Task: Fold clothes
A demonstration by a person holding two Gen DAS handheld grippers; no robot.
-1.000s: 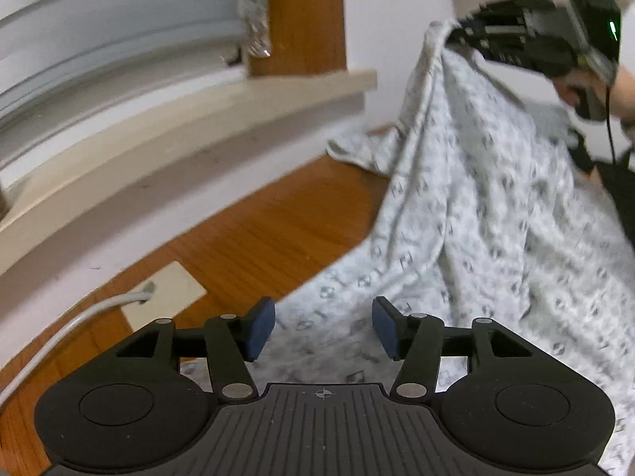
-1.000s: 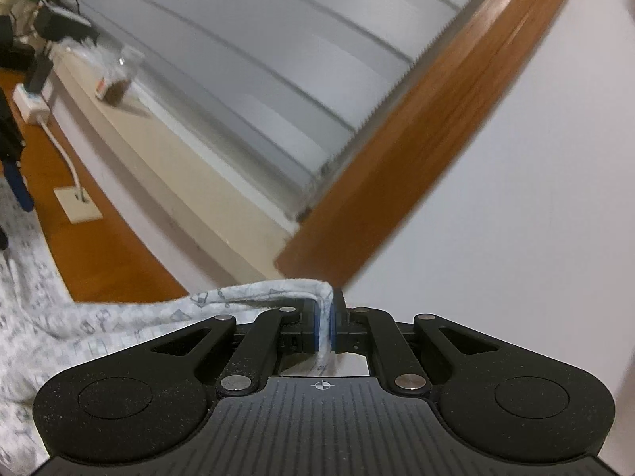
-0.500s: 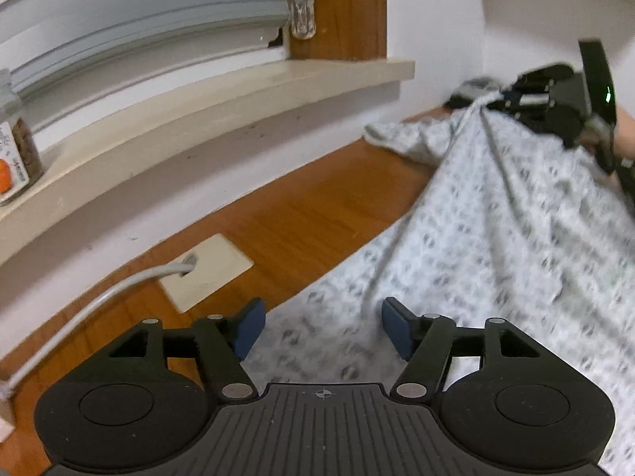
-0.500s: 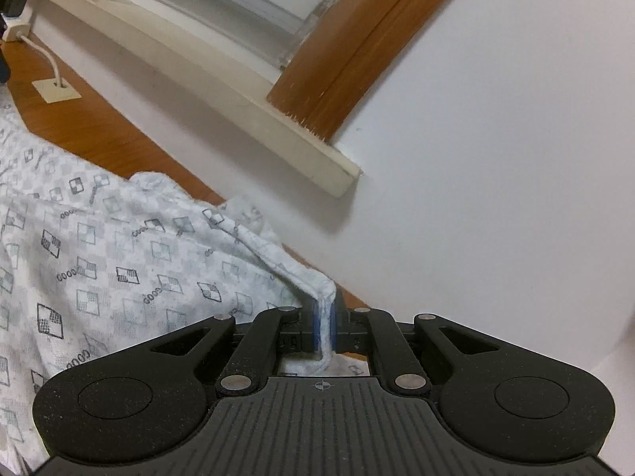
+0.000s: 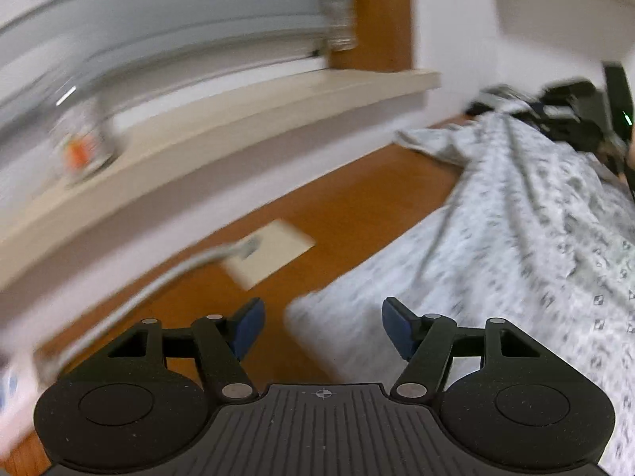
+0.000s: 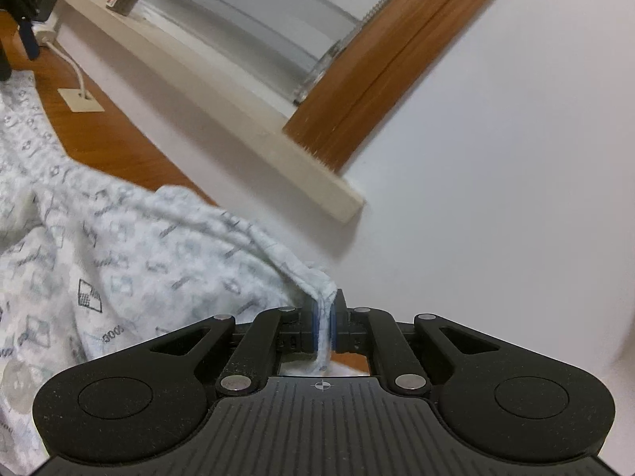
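A white patterned garment (image 5: 516, 246) lies spread across the wooden floor (image 5: 357, 206) beside the wall, one corner of it pinched and drawn taut in your right hand-held gripper (image 6: 326, 317), whose blue pads are closed hard on a narrow fold of the cloth. Your left hand-held gripper (image 5: 319, 327) hangs just above the garment's near corner with its jaws well apart and nothing between them, the view smeared by motion. From here the risk lies at that free corner: close the left jaws while the hand is travelling and you may catch only a single layer or a loose edge, leaving the fold lopsided, or miss the cloth and scrape the floor. The right grip holds only a thin bunch, so a strong pull could slide the fabric out from between the pads. Watch too the white cable (image 5: 166, 277) running to the floor socket plate (image 5: 274, 252) close by the hem, where cloth could snag, and the jar (image 5: 79, 146) on the window sill (image 5: 238, 127) above.
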